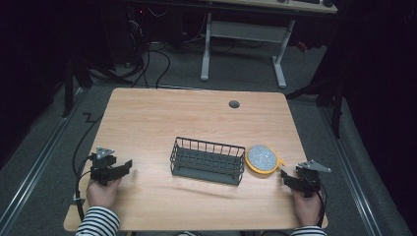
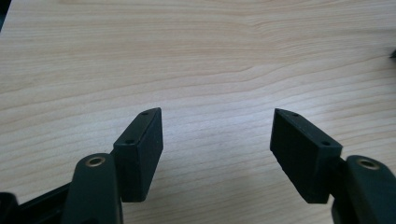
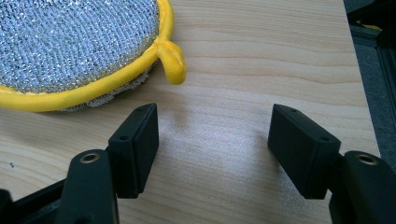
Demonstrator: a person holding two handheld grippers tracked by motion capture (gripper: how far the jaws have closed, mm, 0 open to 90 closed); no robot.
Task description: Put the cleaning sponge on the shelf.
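At the middle of the light wooden desk [image 1: 147, 123] stands a dark wire basket [image 1: 208, 161], rectangular, open at the top and with nothing visible inside. Touching or just beside the basket's right end lies a round scouring pad [image 1: 262, 158], flat on the wood, its face a glittering silver mesh with a yellow fabric border. A short yellow loop [image 3: 171, 60] sticks out from the pad's edge on the side away from the basket.

Left of the basket and well apart from it, near the desk's left edge, the left tool [image 1: 127, 166] points toward the basket, held by the person's left hand [image 1: 102, 191] in a black-and-white striped sleeve [image 1: 97, 223]. In the left gripper view its two black jaws stand wide apart over bare wood grain, nothing between them.

Right of the basket, just past the pad, the right tool [image 1: 285, 176] is held by the right hand [image 1: 307, 206] near the desk's right front corner. The right gripper view shows its jaws spread wide with bare desk between them; the pad [image 3: 74, 46] lies just ahead of the left jaw, not touching it, and the loop hangs near that jaw's tip.

Beyond the basket, near the desk's far edge, a small grey round cable port [image 1: 234, 104] sits in the surface. Farther back, on the grey floor, stand the white legs of another table [image 1: 243, 44].
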